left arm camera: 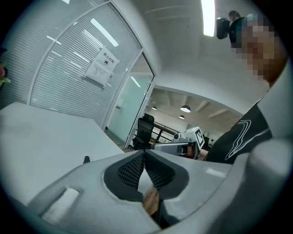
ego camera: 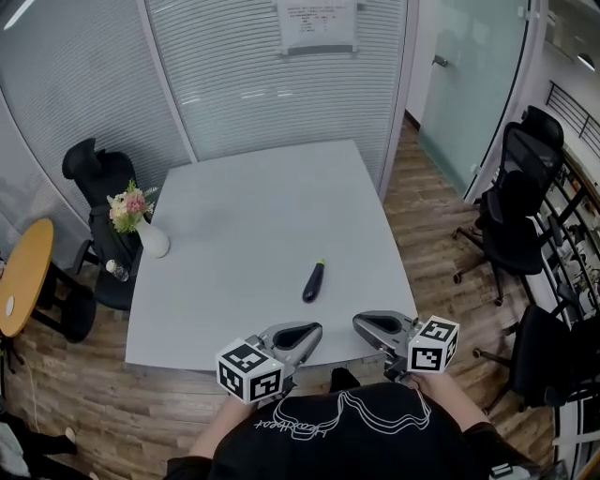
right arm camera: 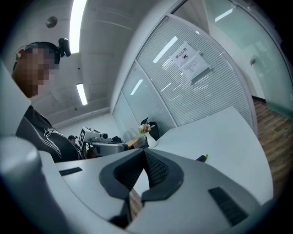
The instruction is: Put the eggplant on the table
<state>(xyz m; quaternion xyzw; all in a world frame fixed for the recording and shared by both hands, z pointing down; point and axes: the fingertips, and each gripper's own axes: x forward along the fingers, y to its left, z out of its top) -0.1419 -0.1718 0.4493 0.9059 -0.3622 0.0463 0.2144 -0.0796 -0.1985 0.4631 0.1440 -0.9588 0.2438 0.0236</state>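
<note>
We see the eggplant [ego camera: 313, 281] lying flat on the white table [ego camera: 244, 216], in its near right part and well short of the front edge. It is dark purple, with its green stem end pointing away from the person. Nothing touches it.

The left gripper [ego camera: 309, 333] hangs over the table's near edge, in front of the person's chest. In the left gripper view the ribbed pads [left arm camera: 132, 167] meet at the tips, so the claw is fully closed with nothing in it. Only wood floor shows through the gap lower down.

The right gripper [ego camera: 366, 326] sits just beside the left one at about the same height. Its pads [right arm camera: 155, 169] are also pressed together at the tips and it is empty.

The two grippers are near each other but apart. Both are clear of the eggplant, which lies beyond them and roughly between their lines.

A white vase of flowers [ego camera: 150, 234] stands at the table's left edge. A black office chair [ego camera: 98, 173] is behind it, and more black chairs [ego camera: 520, 197] are at right. A paper notice [ego camera: 317, 23] hangs on the ribbed glass wall, and a round wooden table [ego camera: 23, 272] is at far left.
</note>
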